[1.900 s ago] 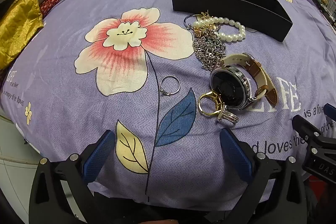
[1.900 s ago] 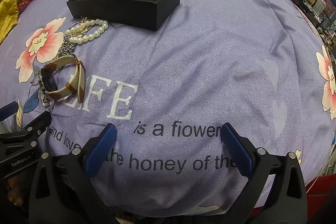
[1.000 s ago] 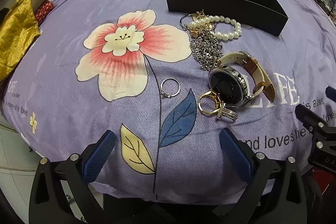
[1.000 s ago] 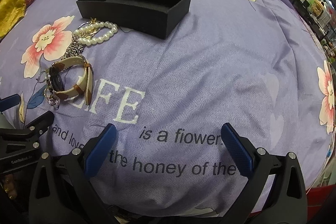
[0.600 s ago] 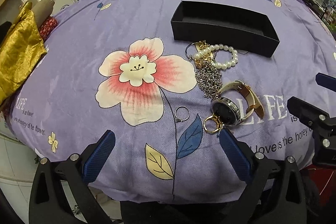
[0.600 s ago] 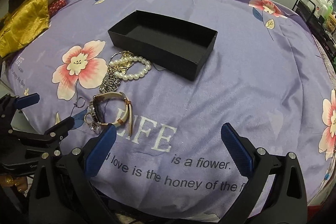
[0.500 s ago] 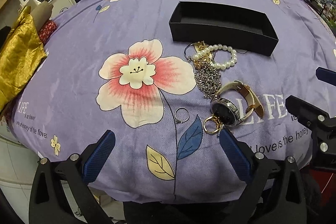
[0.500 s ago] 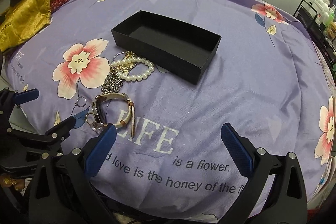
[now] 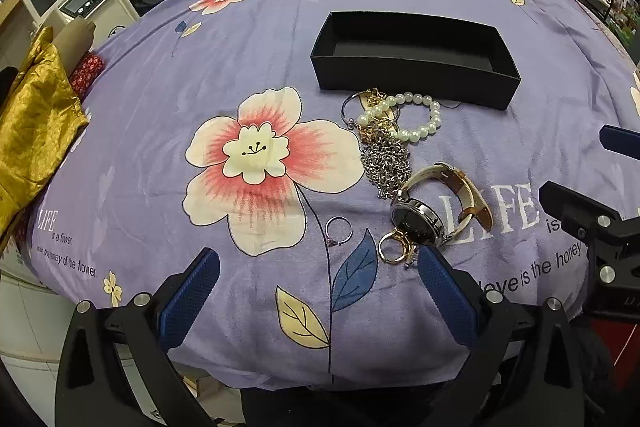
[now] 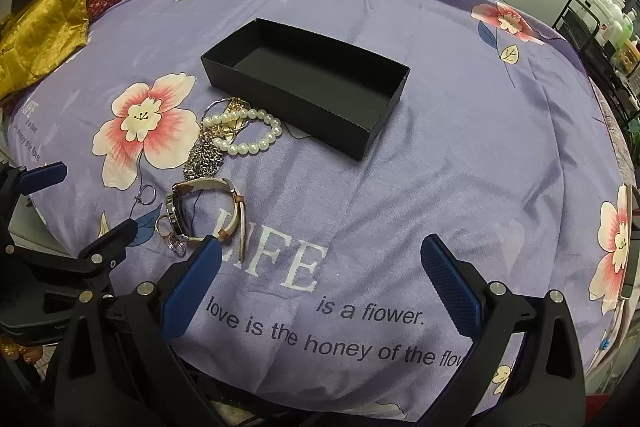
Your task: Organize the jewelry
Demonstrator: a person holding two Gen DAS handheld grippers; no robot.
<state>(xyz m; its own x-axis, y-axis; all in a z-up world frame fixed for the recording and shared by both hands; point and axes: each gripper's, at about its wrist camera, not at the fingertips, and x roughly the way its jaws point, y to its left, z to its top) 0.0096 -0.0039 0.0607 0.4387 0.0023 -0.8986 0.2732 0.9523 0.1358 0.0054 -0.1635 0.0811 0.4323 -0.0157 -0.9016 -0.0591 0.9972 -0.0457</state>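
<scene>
Left gripper: fingers spread wide, nothing between them, hanging over the near edge of the bed.
Right gripper: also spread wide and empty, over the printed text near the same edge.
Box: one black open box, empty, toward the far middle of the bed, its long side facing the pile.
Jewelry: all of it lies on the cover in a loose line from the box's near wall to the near edge.
Count: one pearl bracelet, just beside the box; one silver chain heaped below it; thin gold and silver pieces tangled under the pearls, number unclear; one watch with a tan strap; one plain silver ring lying apart on the flower stem; one gold ring touching the watch, with a small silver piece beside it that I cannot make out.
Step in hand: probably the first pick; nothing is in the box yet.
How to do it well: take a lone piece first, such as the silver ring, coming straight down so the fingers straddle it without pinching the cover. Lift the pearls slowly, as the tangled pieces may drag along.
</scene>
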